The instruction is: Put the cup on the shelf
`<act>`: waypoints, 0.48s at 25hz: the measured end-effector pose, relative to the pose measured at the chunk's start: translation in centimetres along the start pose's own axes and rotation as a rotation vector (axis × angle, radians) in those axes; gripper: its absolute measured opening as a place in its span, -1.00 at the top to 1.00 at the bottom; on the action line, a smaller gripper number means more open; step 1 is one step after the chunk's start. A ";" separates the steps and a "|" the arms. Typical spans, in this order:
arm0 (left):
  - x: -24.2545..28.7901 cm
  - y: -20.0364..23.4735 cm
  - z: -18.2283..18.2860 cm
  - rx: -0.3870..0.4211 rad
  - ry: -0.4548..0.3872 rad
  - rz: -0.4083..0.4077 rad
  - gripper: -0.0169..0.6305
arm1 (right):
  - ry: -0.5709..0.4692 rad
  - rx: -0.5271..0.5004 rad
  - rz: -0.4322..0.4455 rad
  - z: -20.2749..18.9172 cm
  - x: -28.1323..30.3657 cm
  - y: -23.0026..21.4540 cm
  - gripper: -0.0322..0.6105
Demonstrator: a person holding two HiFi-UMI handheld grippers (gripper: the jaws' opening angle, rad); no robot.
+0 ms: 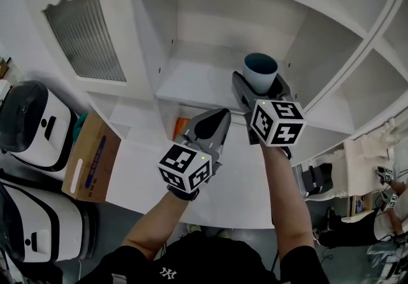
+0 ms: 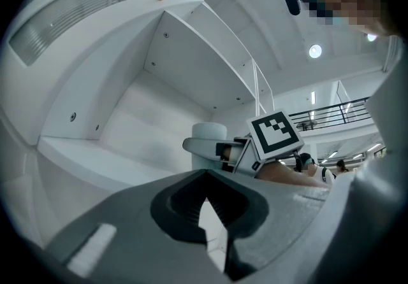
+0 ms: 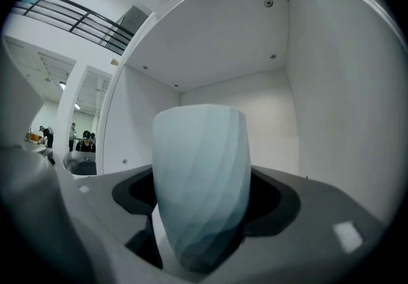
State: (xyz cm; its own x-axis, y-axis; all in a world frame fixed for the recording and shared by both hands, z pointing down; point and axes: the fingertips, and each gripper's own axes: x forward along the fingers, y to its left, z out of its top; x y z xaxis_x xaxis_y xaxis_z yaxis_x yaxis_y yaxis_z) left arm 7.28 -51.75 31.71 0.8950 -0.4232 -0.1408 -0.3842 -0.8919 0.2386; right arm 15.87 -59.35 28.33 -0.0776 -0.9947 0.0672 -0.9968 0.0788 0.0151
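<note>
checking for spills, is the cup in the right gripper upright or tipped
Upright. The cup stands rim-up in the right gripper; the head view shows its open mouth facing up.

In the head view the pale blue faceted cup [image 1: 260, 67] shows only its rim and upper wall; the right gripper [image 1: 260, 88] clamped on it covers the rest. An orange object [image 1: 181, 126], perhaps a box, sits half hidden behind the left gripper [image 1: 215, 122]. At the left edge, white rounded appliances [image 1: 29, 127] are cut off.
</note>
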 end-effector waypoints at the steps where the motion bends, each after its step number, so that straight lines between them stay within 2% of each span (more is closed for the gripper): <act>1: 0.0 -0.1 0.0 -0.002 0.000 -0.002 0.95 | 0.007 -0.013 -0.007 -0.1 0.0 0.1 -0.30; 8: -0.2 0.0 0.0 -0.008 -0.002 -0.010 0.95 | 0.047 -0.023 -0.029 -0.9 -0.7 -0.3 -0.32; 12: -0.1 -0.2 0.0 -0.007 -0.002 -0.017 0.95 | 0.086 -0.045 -0.026 -1.3 -1.0 -0.4 -0.45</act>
State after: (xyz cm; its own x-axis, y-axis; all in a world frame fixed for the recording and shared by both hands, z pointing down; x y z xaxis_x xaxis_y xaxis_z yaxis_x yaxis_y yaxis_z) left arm 7.25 -51.53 31.68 0.9008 -0.4088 -0.1466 -0.3679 -0.8977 0.2425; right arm 16.38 -58.33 29.61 -0.0481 -0.9873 0.1514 -0.9964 0.0581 0.0622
